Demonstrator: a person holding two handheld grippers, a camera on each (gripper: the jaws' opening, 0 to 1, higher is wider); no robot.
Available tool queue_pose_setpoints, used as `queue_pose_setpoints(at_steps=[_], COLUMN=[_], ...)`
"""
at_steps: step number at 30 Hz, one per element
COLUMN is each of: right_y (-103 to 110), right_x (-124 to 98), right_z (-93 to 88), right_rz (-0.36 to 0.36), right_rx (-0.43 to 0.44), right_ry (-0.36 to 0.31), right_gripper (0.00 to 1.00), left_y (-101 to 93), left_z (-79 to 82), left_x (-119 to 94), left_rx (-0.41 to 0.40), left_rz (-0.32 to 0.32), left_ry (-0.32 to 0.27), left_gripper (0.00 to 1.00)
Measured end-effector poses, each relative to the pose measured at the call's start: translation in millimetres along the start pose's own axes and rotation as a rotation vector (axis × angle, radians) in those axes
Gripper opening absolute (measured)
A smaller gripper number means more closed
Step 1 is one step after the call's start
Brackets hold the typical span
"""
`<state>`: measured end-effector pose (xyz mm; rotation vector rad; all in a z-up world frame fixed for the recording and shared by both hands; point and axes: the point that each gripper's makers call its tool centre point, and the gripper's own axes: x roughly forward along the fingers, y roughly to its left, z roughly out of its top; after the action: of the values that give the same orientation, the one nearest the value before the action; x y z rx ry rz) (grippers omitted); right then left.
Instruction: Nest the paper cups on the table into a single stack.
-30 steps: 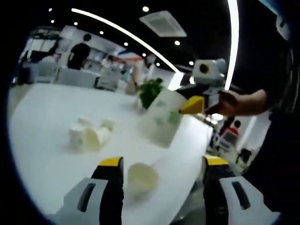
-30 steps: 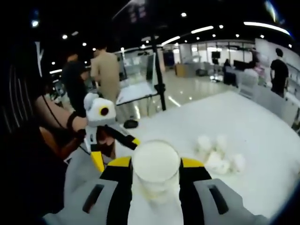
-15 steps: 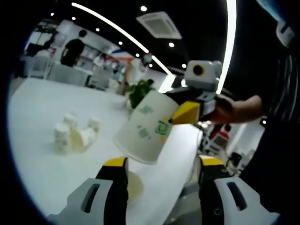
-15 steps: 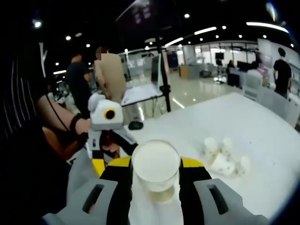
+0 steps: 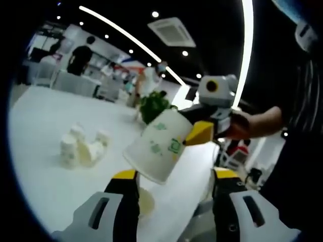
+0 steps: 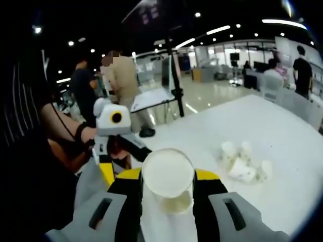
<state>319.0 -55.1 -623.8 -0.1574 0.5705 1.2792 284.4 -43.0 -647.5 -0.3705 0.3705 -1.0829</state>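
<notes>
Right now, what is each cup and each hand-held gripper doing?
Held paper cup: gripped by the right hand-held gripper, tilted, lifted off the table.
Cup on the table: upright, mouth open, just below the held cup.
Cluster of cups: loose on the white table, some upright, at least one on its side.
Right hand-held gripper: shut on the held paper cup.
Left hand-held gripper: open, jaws apart, holding nothing.

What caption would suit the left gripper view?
Right gripper carries a paper cup above another cup on the white table.
</notes>
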Motion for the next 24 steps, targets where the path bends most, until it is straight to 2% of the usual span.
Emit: queue_pose_setpoints(at_steps=[2,6,7,9,14,18,22,23,24], right_y=[1,2,2,5,8,11,7,8,9], right_x=[0,-1,-1,-2,-5,-7,-12,-12,-11], right_z=[-1.3,-3.5,-4.1,-17.6,-19.8,-21.4,-31.3,-33.1,-26.6], right_rz=[0.002,0.003,0.003,0.003,0.011,0.021,0.029,0.030,0.029], right_rx=[0.001,0.002,0.001,0.001,-0.005,-0.012,-0.003,0.001,0.002], right_ry=[0.002,0.005,0.005,0.009,0.001,-0.004,-0.003,0.000,0.000], right_gripper=[0.35,0.35,0.35,0.35,0.35,0.35,0.35,0.35,0.35], left_y=[2.3,1.2,-0.8,-2.7,-3.9,-6.1,-8.0,-8.1,-8.2], left_z=[3.5,8.8,1.8,2.7,9.6,10.4,12.2,19.0,22.2], left_x=[-3,-4,-3,-4,-6,-6,0,-3,-4], left_rx=[0.026,0.015,0.024,0.028,0.048,0.042,0.027,0.019,0.014], left_rz=[0.007,0.002,0.003,0.002,-0.001,-0.014,-0.023,-0.025,-0.027], left_ry=[-0.012,-0.021,-0.027,-0.036,-0.058,-0.063,-0.079,-0.082,-0.086], left_gripper=[0.49,0.48,0.48,0.47,0.42,0.41,0.39,0.38,0.37])
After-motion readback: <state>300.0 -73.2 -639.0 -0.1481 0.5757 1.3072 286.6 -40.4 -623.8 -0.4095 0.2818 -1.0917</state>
